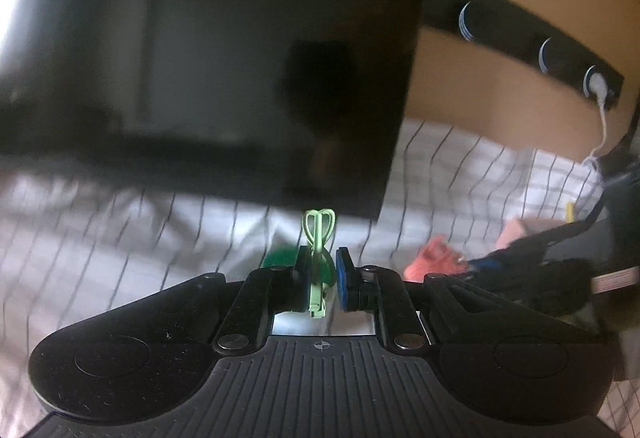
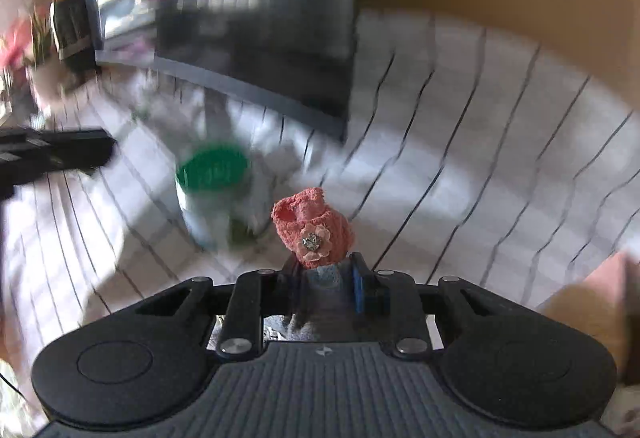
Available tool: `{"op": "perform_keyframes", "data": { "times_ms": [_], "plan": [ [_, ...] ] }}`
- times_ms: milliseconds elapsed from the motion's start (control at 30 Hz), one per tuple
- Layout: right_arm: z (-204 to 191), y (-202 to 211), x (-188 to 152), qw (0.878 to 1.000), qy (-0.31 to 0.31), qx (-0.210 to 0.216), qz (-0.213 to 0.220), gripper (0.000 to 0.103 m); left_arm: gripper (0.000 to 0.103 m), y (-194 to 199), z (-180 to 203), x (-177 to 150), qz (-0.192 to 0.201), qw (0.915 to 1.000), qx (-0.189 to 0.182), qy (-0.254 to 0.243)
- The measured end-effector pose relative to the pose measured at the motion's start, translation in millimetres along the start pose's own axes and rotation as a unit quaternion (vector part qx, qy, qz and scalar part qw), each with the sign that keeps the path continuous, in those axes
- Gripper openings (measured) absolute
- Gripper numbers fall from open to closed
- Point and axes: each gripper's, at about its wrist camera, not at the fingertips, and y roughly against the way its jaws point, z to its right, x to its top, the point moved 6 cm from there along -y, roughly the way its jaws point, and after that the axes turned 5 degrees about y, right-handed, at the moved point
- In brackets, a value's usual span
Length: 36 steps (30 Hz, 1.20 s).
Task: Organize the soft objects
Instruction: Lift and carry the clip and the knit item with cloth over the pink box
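Note:
In the left wrist view my left gripper [image 1: 324, 258] has a thin light-green clip [image 1: 318, 238] with a heart-shaped loop against its left pad; a gap shows beside the blue right pad. A green-lidded container [image 1: 276, 258] sits just behind it. In the right wrist view my right gripper [image 2: 326, 270] is shut on a coral knitted baby sock [image 2: 312, 228] with a jewelled flower, held above the striped cloth. The same sock [image 1: 432, 262] and right gripper [image 1: 476, 264] show at right in the left wrist view. The green-lidded container [image 2: 214, 174] stands ahead left of the sock.
A white cloth with dark stripes [image 2: 460, 158] covers the surface. A large dark screen [image 1: 200, 58] stands at the back, and also shows in the right wrist view [image 2: 280, 38]. A black power strip [image 1: 520, 34] hangs on the orange wall. A pink item [image 2: 592, 294] lies at right.

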Motion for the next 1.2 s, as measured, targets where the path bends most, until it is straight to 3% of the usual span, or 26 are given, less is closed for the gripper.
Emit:
{"op": "perform_keyframes", "data": {
  "times_ms": [233,333,467,533,767,1033,1133,1200],
  "plan": [
    [73.8,94.9,52.2,0.994,-0.024,-0.067,0.087,0.024,0.015,-18.6,61.5,63.9,0.044,0.9973,-0.043,-0.039],
    [113.2,130.7,52.5,0.985,-0.023,-0.128,0.111,0.024,0.015,-27.0,102.6,86.0,0.063,0.9929,-0.084,-0.055],
    [162.9,157.6,29.2,0.976,-0.045,-0.187,0.1,0.024,0.015,-43.0,170.3,96.4,0.066,0.984,-0.15,-0.07],
    [184.9,164.0,12.0,0.972,-0.066,-0.205,0.09,0.024,0.015,-55.1,202.6,91.2,0.054,0.9794,-0.179,-0.075],
    [239.9,160.9,-40.2,0.96,-0.138,-0.238,0.05,0.024,0.015,-121.1,294.2,44.0,-0.041,0.9638,-0.254,-0.069],
    [274.0,132.1,-83.5,0.953,-0.209,-0.218,0.022,0.024,0.016,-169.4,331.1,-18.5,-0.118,0.9538,-0.269,-0.061],
    [278.5,118.2,-89.2,0.954,-0.229,-0.195,0.016,0.024,0.017,-192.5,334.7,-46.3,-0.173,0.958,-0.213,-0.083],
    [281.2,103.9,-95.0,0.953,-0.241,-0.182,0.005,0.024,0.017,-197.5,331.9,-56.1,-0.176,0.9627,-0.175,-0.107]
  ]
}}
